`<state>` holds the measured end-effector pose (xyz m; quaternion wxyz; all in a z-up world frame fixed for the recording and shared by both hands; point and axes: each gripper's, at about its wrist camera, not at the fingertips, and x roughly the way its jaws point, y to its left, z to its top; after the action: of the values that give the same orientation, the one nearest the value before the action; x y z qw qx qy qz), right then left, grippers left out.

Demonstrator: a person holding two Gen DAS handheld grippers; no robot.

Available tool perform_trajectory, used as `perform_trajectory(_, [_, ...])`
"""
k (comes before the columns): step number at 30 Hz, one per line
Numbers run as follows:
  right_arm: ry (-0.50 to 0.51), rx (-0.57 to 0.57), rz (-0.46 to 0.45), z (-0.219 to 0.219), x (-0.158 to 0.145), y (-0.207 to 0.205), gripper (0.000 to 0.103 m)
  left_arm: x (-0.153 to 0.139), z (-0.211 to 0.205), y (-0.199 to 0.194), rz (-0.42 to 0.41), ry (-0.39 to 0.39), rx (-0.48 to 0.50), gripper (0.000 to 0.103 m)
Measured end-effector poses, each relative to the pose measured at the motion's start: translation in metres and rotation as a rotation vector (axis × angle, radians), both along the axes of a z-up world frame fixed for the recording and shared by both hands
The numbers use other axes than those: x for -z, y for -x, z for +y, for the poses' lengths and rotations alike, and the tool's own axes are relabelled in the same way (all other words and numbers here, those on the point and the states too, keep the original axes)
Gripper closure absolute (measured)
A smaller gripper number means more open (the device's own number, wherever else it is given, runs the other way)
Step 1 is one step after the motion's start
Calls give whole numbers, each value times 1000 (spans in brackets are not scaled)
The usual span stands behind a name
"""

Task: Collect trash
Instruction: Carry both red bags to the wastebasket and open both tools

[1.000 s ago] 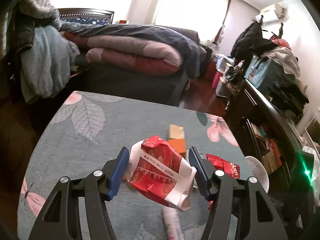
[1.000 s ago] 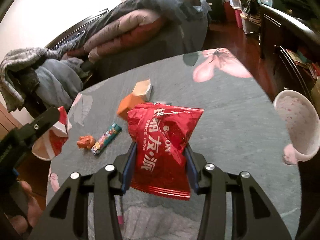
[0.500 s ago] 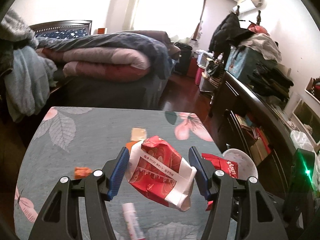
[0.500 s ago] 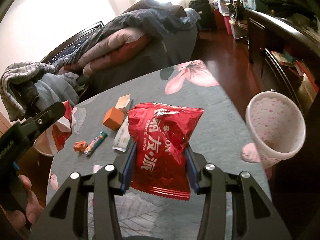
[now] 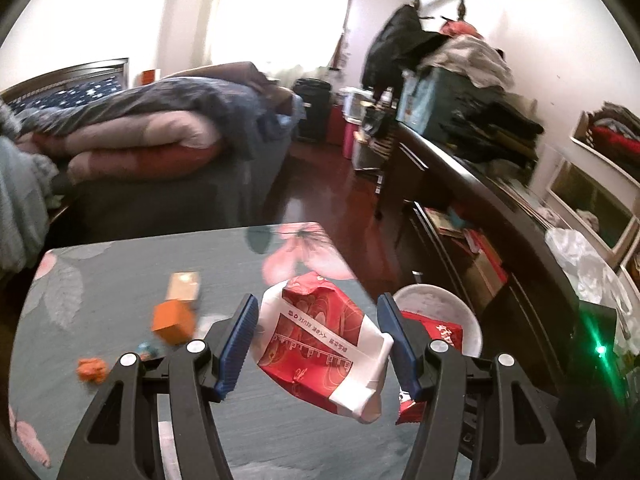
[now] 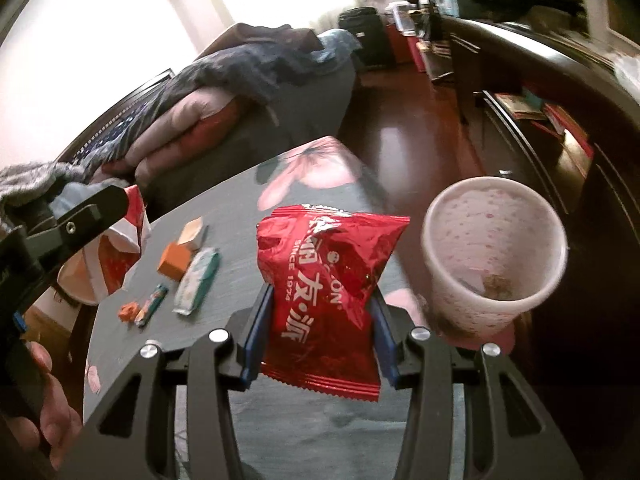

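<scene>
My left gripper (image 5: 318, 344) is shut on a crumpled red and white paper bag (image 5: 320, 344), held above the table. My right gripper (image 6: 320, 336) is shut on a red foil snack packet (image 6: 324, 280), which also shows in the left wrist view (image 5: 436, 332). A pink-speckled white waste bin (image 6: 496, 248) stands just off the table's right edge, to the right of the packet; its rim shows in the left wrist view (image 5: 448, 296). The left gripper and its bag show at the left of the right wrist view (image 6: 116, 248).
On the floral teal tablecloth (image 5: 120, 280) lie an orange box (image 6: 174, 264), a tan box (image 6: 192, 232), a green-white wrapper (image 6: 198, 284), a small candy wrapper (image 6: 152, 304) and an orange scrap (image 6: 128, 312). A bed (image 5: 140, 148) stands behind, dark cabinets (image 5: 500, 240) to the right.
Both grippers have moved right toward the table's edge with their loads. The bin has come much closer and larger in both views.
</scene>
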<state>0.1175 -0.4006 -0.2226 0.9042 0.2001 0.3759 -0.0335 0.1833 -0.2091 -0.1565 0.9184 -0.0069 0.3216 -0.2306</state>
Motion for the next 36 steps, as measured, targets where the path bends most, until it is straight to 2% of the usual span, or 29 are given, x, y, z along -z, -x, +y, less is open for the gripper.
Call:
perform_trajectory(12, [-6,207,17,-93,16,22,57,7,-101,-10,0,-14,189,41])
perform_trajectory(20, [3,317,34,-143,27,27,57,21,-153,-21,28,-10,274,41])
perform_trajectory(27, [36,364,55,-170,49,5,57,51,-205,-44,114,-26,305,41])
perform_trajectory(33, [91,374,95,-184,76,-21,57,80,-236,-69,206,-9,308,40])
perform_trajectory(36, [106,374,108,-186,88,-32,56,91,-245,-81,222,5,283,26])
